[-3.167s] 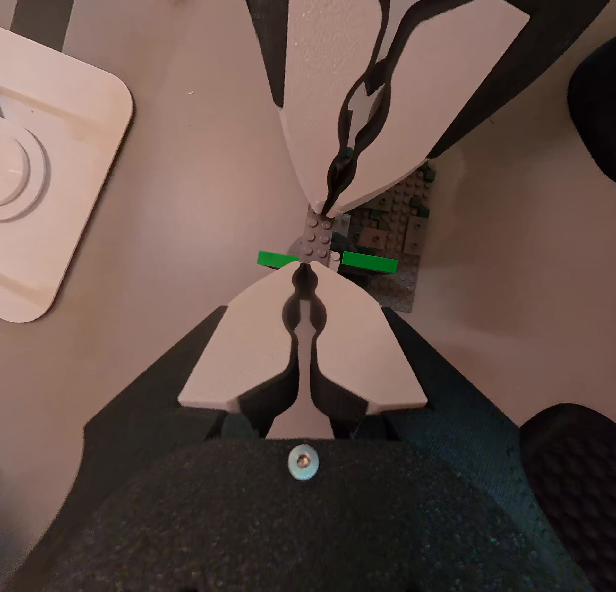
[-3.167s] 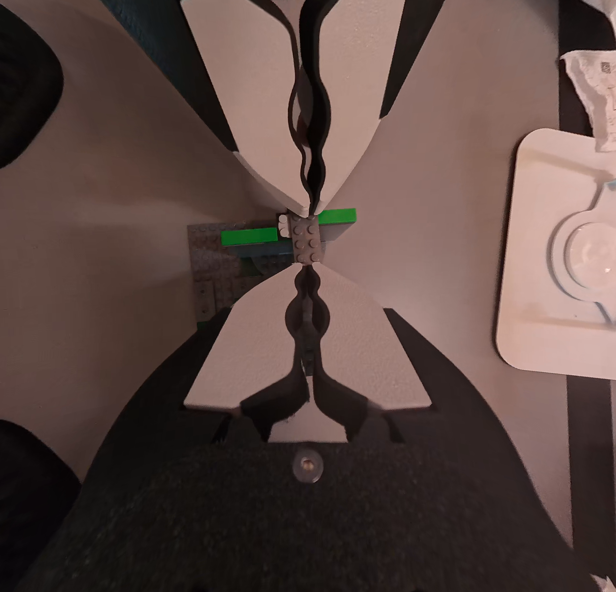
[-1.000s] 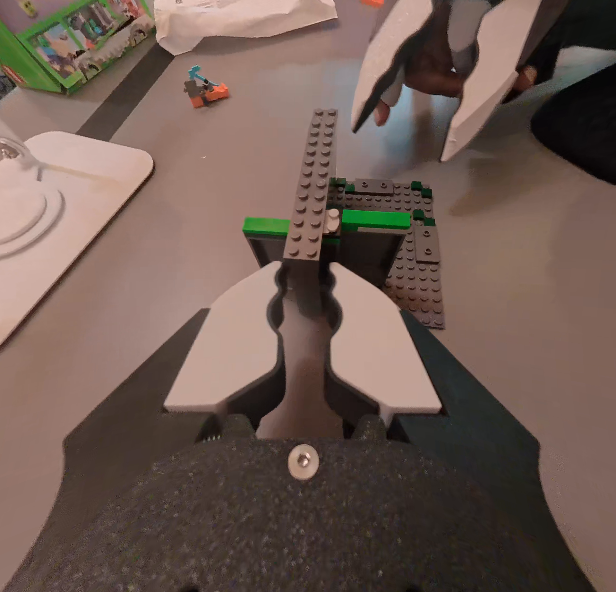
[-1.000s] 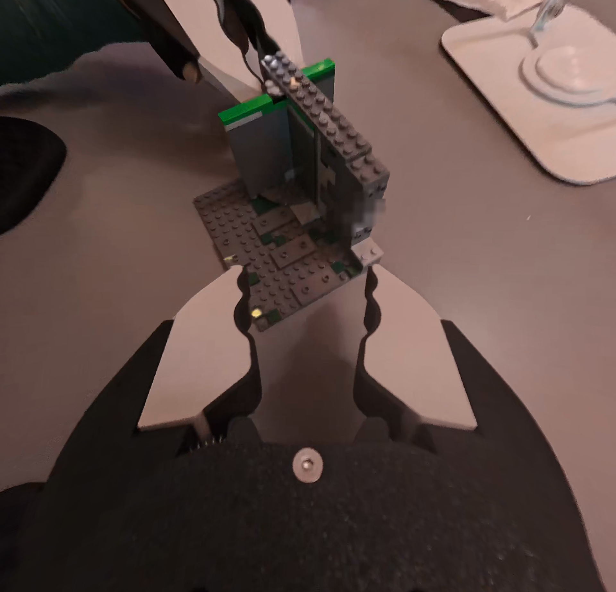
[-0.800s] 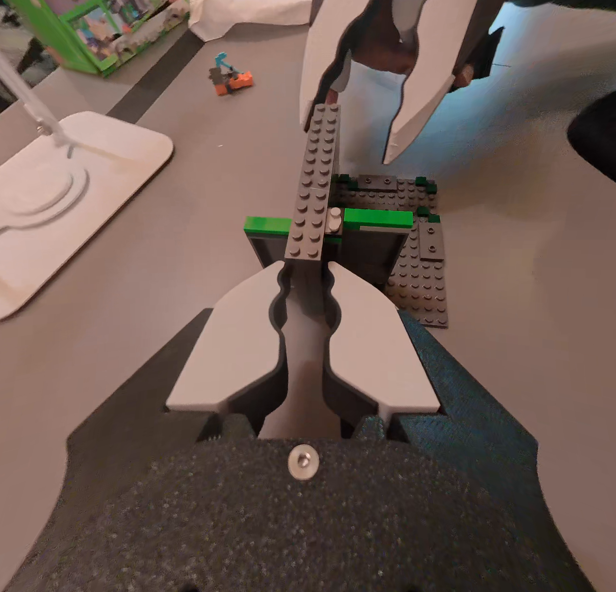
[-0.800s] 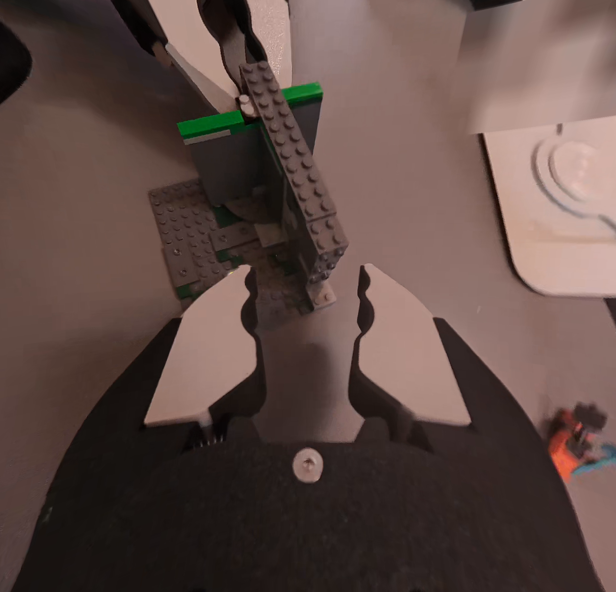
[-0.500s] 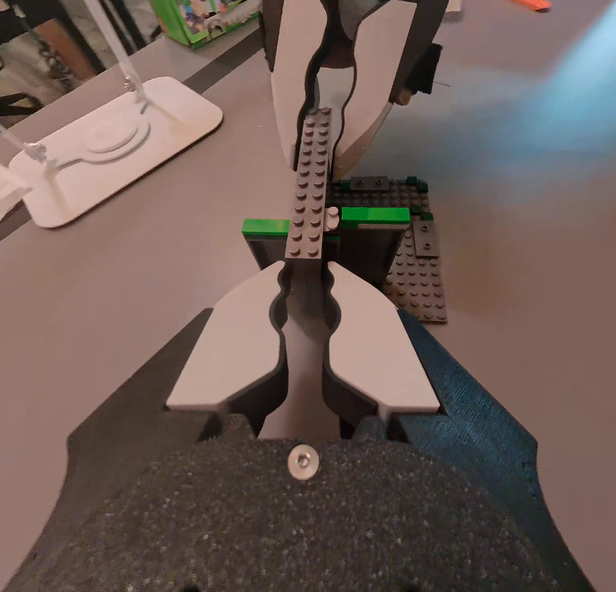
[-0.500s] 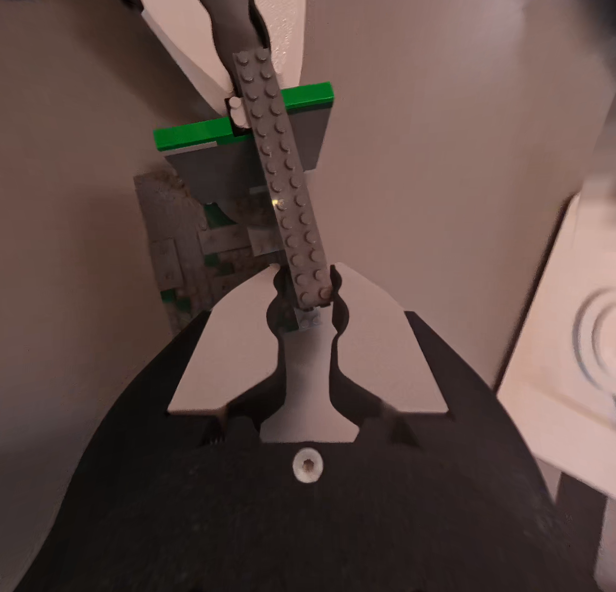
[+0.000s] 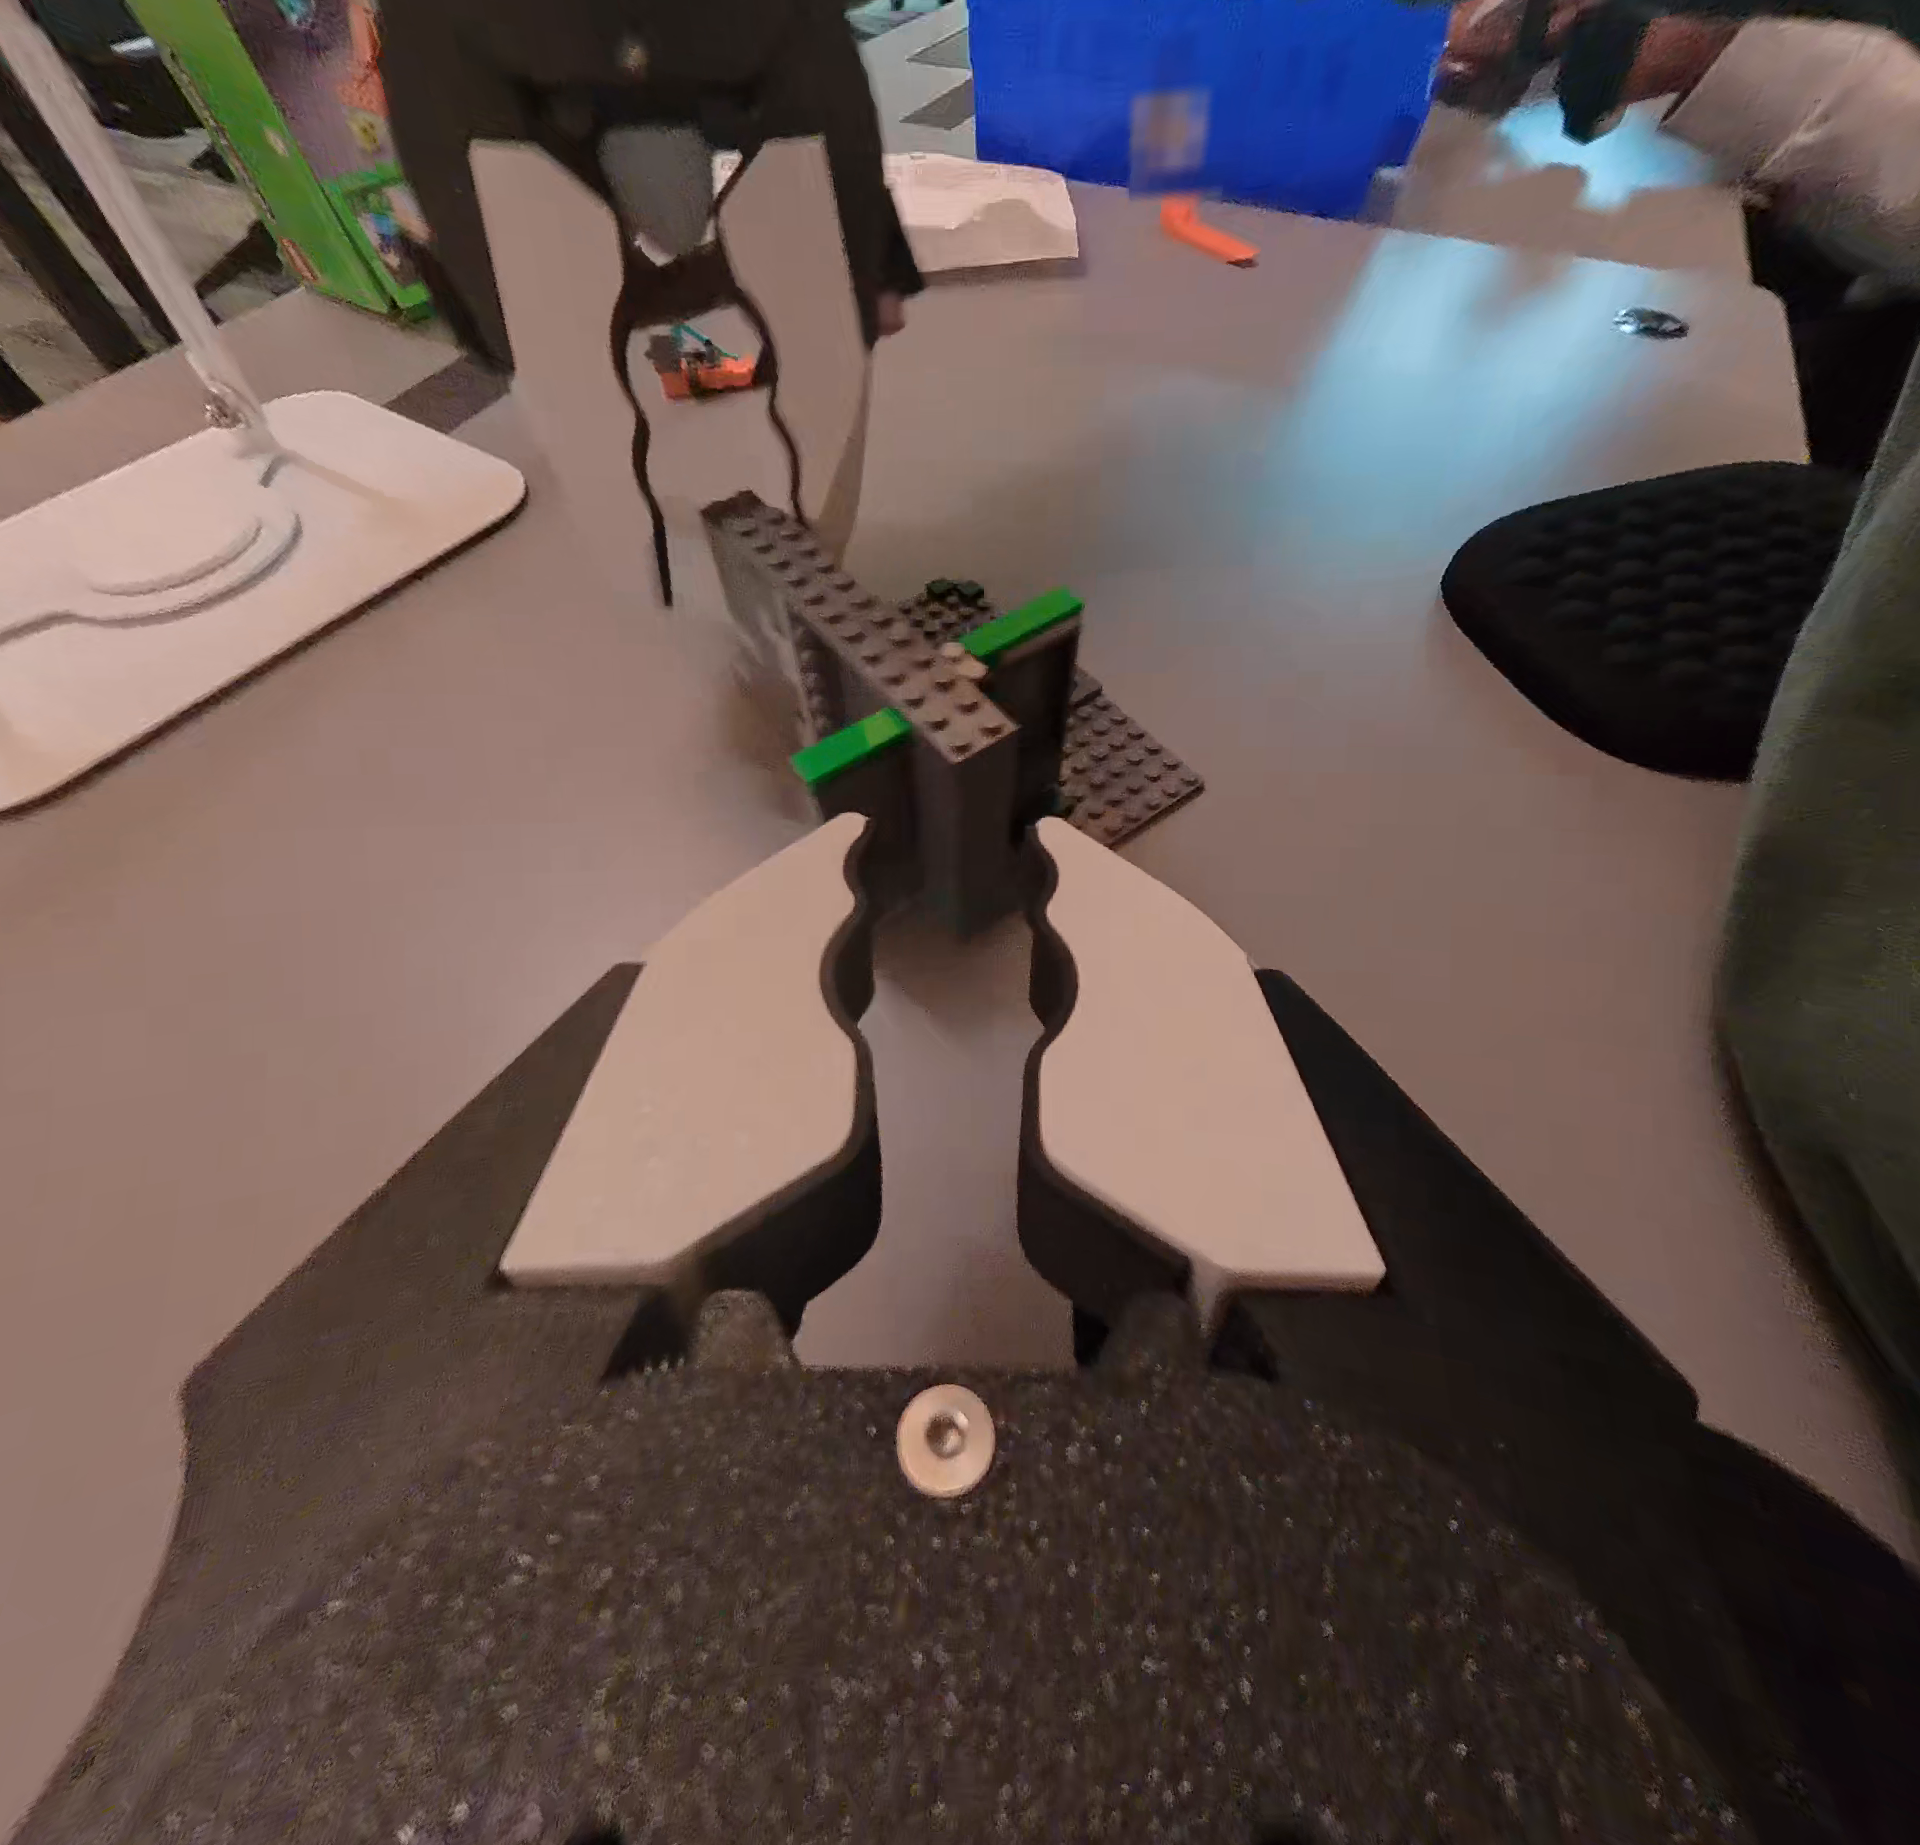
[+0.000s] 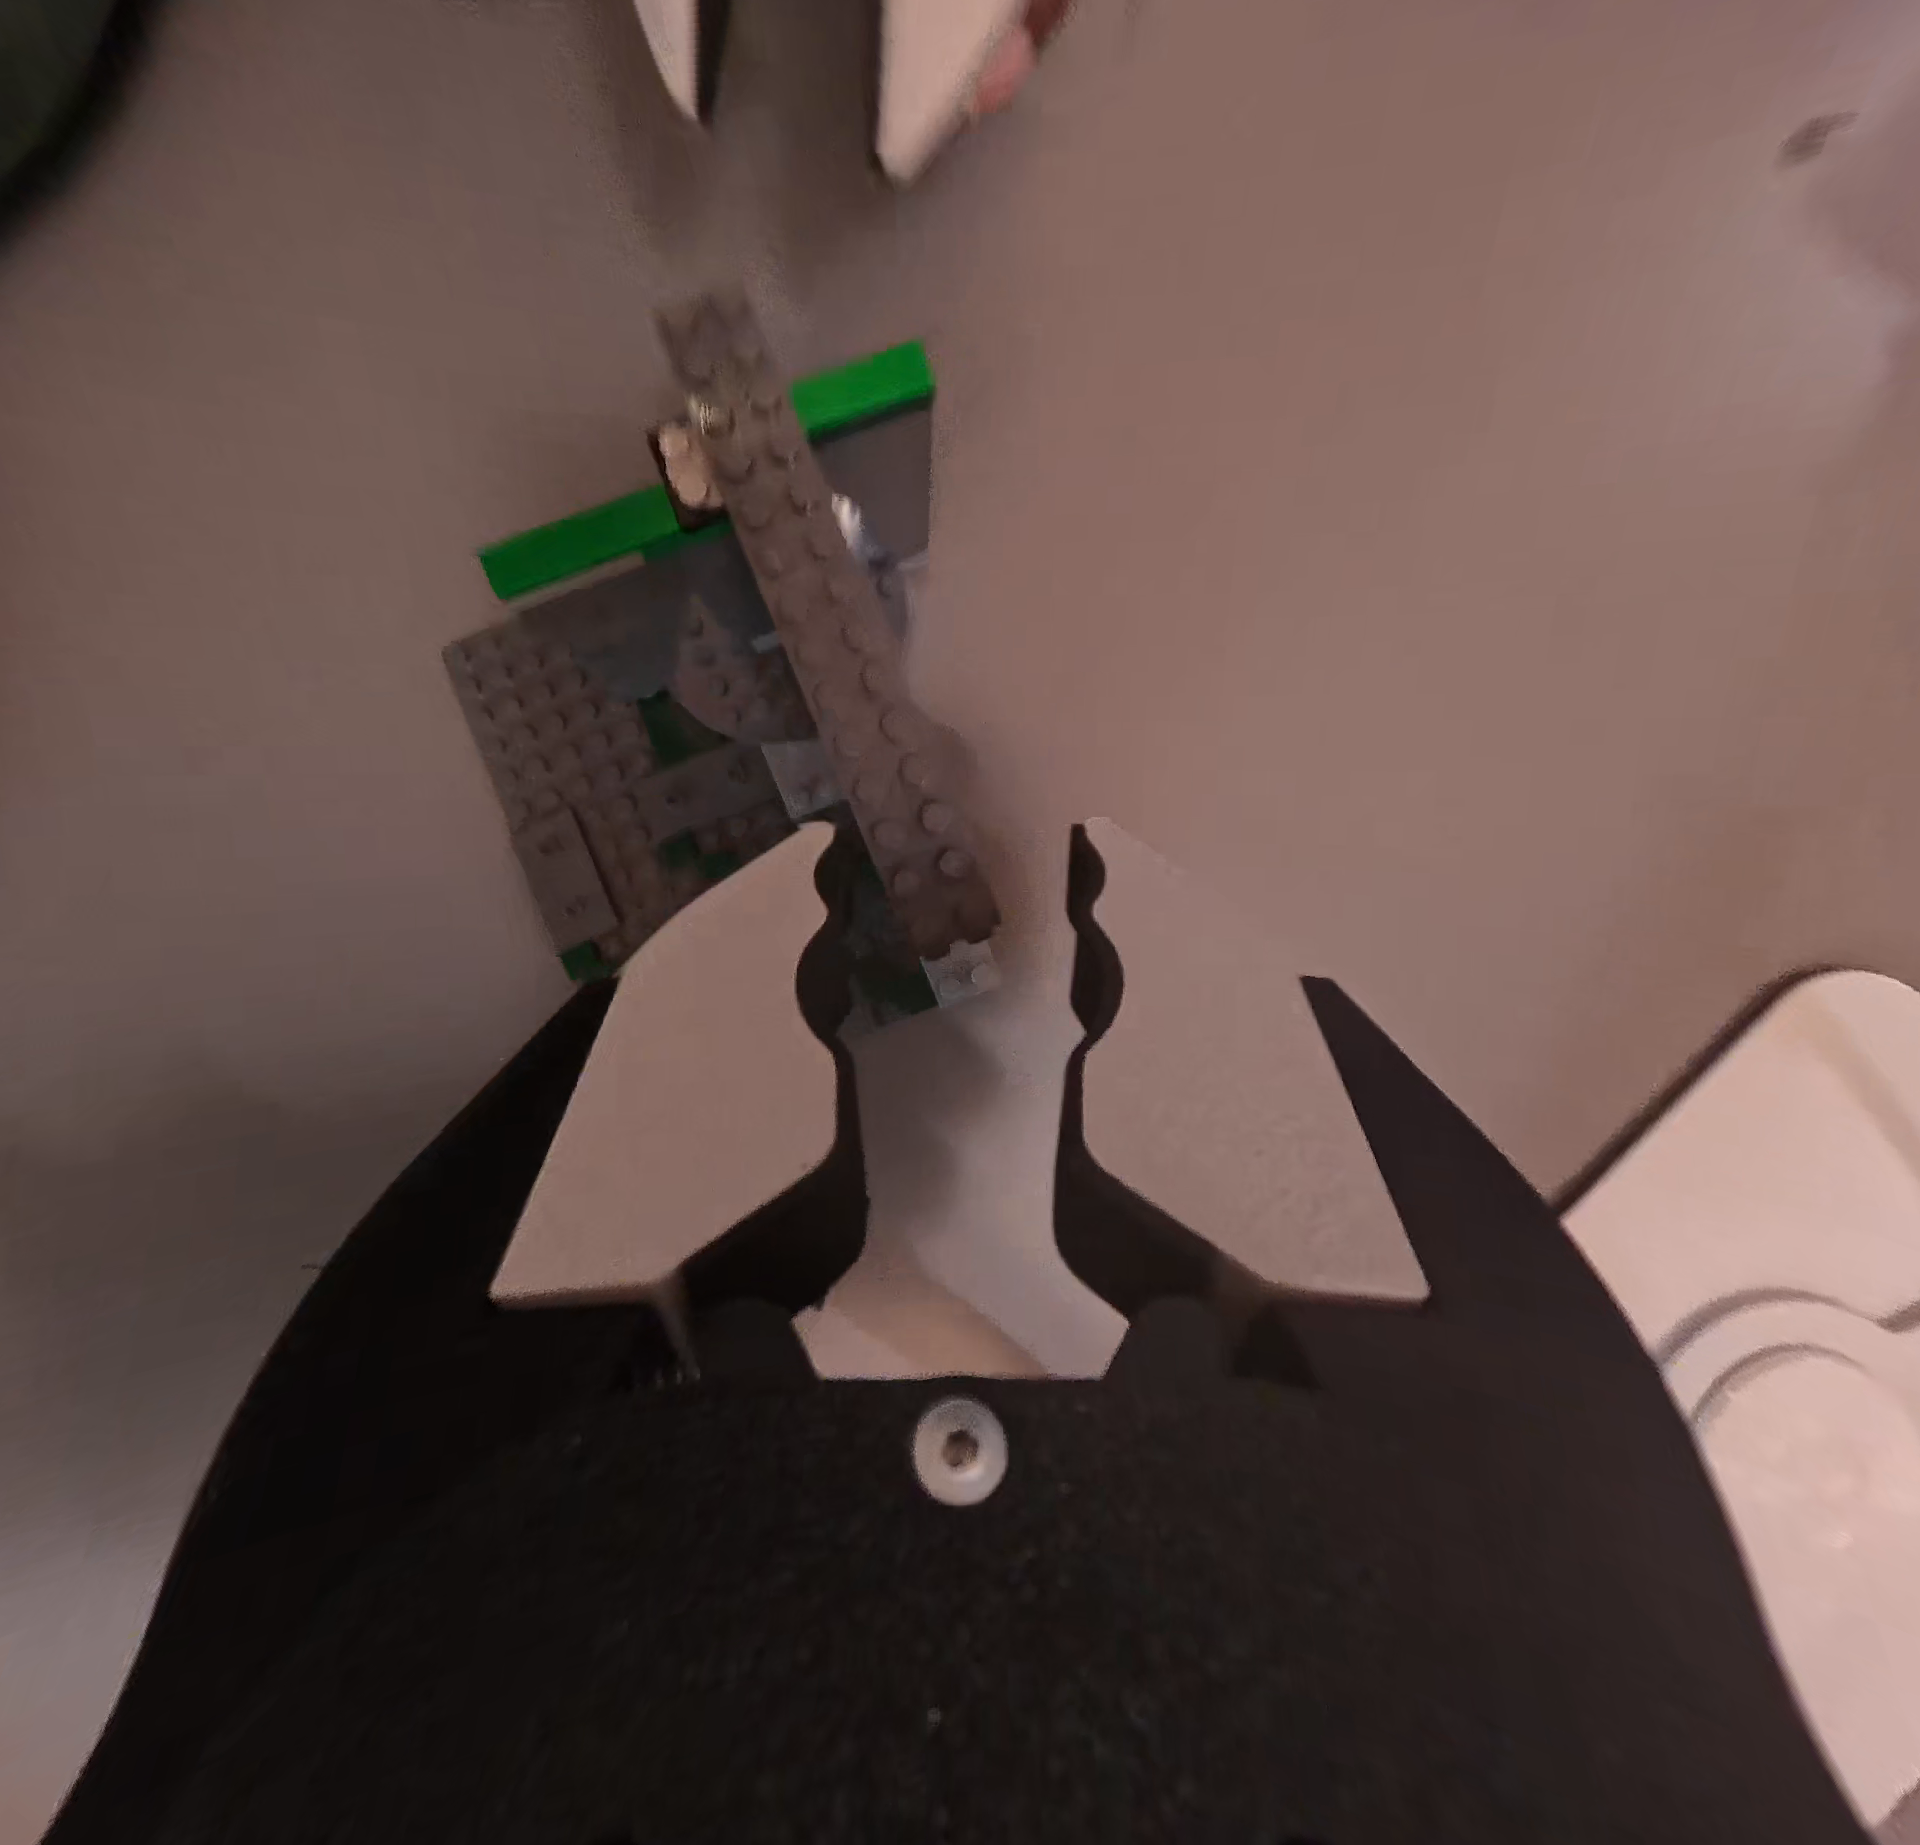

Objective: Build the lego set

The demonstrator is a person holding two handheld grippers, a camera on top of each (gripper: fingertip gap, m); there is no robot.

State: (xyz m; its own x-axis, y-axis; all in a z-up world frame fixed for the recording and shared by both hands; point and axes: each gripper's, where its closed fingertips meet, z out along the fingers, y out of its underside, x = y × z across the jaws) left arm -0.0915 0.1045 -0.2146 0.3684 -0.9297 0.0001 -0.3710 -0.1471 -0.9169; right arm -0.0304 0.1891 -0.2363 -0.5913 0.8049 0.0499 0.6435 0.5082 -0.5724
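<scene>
Both grippers hang with jaws apart and nothing between them: the left gripper (image 9: 943, 839) sits just short of the near end of the lego build (image 9: 935, 725), the right gripper (image 10: 951, 839) just short of its far end. The build stands free near the middle of the grey table (image 9: 312, 912), a long grey studded strip (image 10: 831, 673) running over a green-topped wall (image 10: 707, 507) on a dark baseplate (image 9: 1127, 767). The risk, as I read it: that tall strip looks top-heavy, so a jaw clipping either end could tip or twist the build, or pop the strip off. A white stand base (image 9: 208, 569) lies toward the table's left edge. Hard to read: the right wrist view is motion-blurred, the baseplate's lower corner hides behind a finger, and how firmly the strip is seated cannot be told.
</scene>
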